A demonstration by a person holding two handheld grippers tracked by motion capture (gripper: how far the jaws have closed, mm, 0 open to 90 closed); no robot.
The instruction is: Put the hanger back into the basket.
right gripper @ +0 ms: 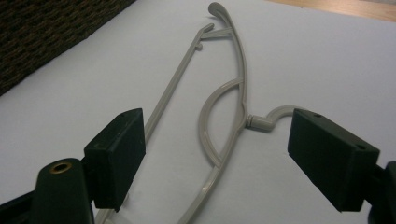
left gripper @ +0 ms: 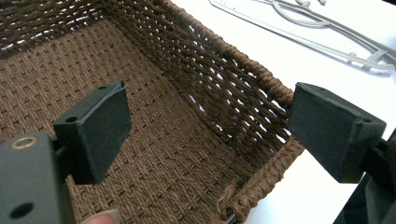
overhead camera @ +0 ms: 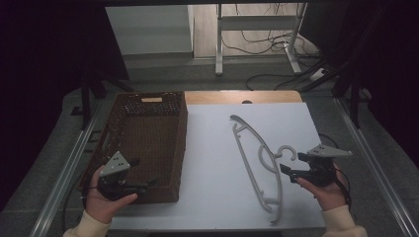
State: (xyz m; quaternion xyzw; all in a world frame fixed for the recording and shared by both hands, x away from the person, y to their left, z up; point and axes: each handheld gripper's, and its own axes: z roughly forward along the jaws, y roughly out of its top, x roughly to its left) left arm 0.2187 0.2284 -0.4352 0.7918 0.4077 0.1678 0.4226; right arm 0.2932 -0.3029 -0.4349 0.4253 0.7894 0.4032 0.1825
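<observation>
So on my end the left gripper (overhead camera: 144,174) is parked over the near right corner of the brown woven basket (overhead camera: 148,129), jaws spread wide with nothing between them. In the left gripper view one pad (left gripper: 95,132) hangs over the basket's floor and the other pad sits out past the right wall, so that wall runs up between them without touching either.

The right gripper (overhead camera: 288,173) is also wide open and holding nothing, hovering just above the white tabletop (overhead camera: 212,148). Right ahead of its jaws lies the grey plastic hanger (overhead camera: 257,158), flat on the table, with its hook (right gripper: 271,119) curling toward the right-hand jaw. The hanger's long bar stretches away past the gripper toward the far edge, and the basket sits off beyond it.
</observation>
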